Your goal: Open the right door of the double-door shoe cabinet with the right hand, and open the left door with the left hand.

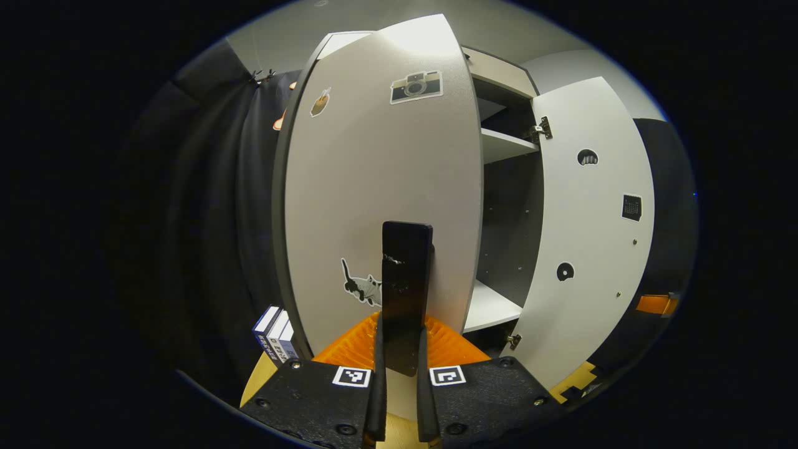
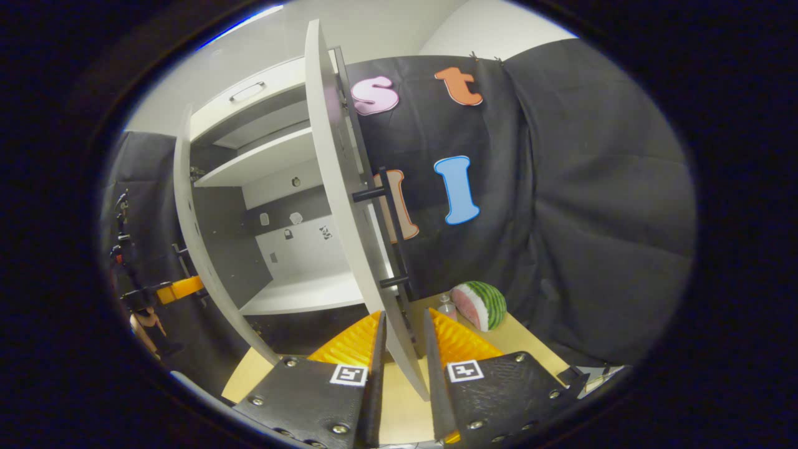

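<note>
Left gripper: fingers pinched on the black bar handle of the left door, which stands swung out straight ahead of them. Right gripper: fingers spread slightly, straddling the lower edge of the open right door without clearly pressing it. Shoe cabinet shelves lie ahead-left of them, a watermelon slice ahead-right.

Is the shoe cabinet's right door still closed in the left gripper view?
No: the right door is swung wide on its hinges, so the shelves inside the cabinet show between it and the left door.
</note>
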`<state>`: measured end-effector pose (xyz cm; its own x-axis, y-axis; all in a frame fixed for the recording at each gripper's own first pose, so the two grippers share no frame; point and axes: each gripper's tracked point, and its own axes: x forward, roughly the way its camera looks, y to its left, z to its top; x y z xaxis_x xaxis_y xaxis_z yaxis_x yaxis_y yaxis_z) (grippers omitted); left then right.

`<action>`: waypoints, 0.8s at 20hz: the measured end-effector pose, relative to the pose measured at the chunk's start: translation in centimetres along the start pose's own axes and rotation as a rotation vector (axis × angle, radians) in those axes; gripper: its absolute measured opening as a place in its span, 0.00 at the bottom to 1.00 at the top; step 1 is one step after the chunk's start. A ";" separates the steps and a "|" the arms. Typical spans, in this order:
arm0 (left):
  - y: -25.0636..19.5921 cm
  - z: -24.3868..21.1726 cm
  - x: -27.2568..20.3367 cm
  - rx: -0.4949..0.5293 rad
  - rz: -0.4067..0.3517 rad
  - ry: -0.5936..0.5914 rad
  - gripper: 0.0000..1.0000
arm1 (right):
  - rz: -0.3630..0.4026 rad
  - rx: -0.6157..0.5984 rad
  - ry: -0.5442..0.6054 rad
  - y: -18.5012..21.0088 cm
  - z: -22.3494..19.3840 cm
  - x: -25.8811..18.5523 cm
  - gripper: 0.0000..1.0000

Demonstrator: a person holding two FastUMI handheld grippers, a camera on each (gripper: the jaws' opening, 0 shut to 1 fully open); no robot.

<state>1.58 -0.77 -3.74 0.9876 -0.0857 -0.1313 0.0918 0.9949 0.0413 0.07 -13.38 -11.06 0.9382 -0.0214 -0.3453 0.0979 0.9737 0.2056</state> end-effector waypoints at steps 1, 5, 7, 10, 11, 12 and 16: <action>0.3 0.0 -0.3 -0.001 0.008 0.000 0.20 | 0.005 0.004 0.003 0.2 -0.1 0.1 0.32; 1.4 -0.1 -1.2 -0.014 0.036 0.002 0.20 | 0.022 0.016 0.012 0.7 -0.6 0.6 0.32; 1.9 -0.1 -1.6 -0.011 0.048 0.000 0.17 | 0.027 0.023 0.017 0.7 -0.8 0.7 0.32; 2.8 -0.1 -2.2 -0.015 0.073 -0.001 0.17 | 0.034 0.045 0.025 0.8 -1.2 0.8 0.32; 3.1 -0.1 -2.5 -0.014 0.079 0.000 0.14 | 0.035 0.050 0.025 0.7 -1.2 0.8 0.32; 3.5 -0.3 -2.8 -0.009 0.086 0.004 0.15 | 0.035 0.054 0.025 0.7 -1.2 0.8 0.32; 4.8 -0.3 -3.5 0.000 0.121 0.009 0.13 | 0.046 0.071 0.033 0.9 -1.6 0.9 0.32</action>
<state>-1.51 4.37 -3.34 0.9904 0.0353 -0.1339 -0.0278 0.9980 0.0575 0.48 -12.14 -12.60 0.9308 0.0313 -0.3643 0.0798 0.9549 0.2859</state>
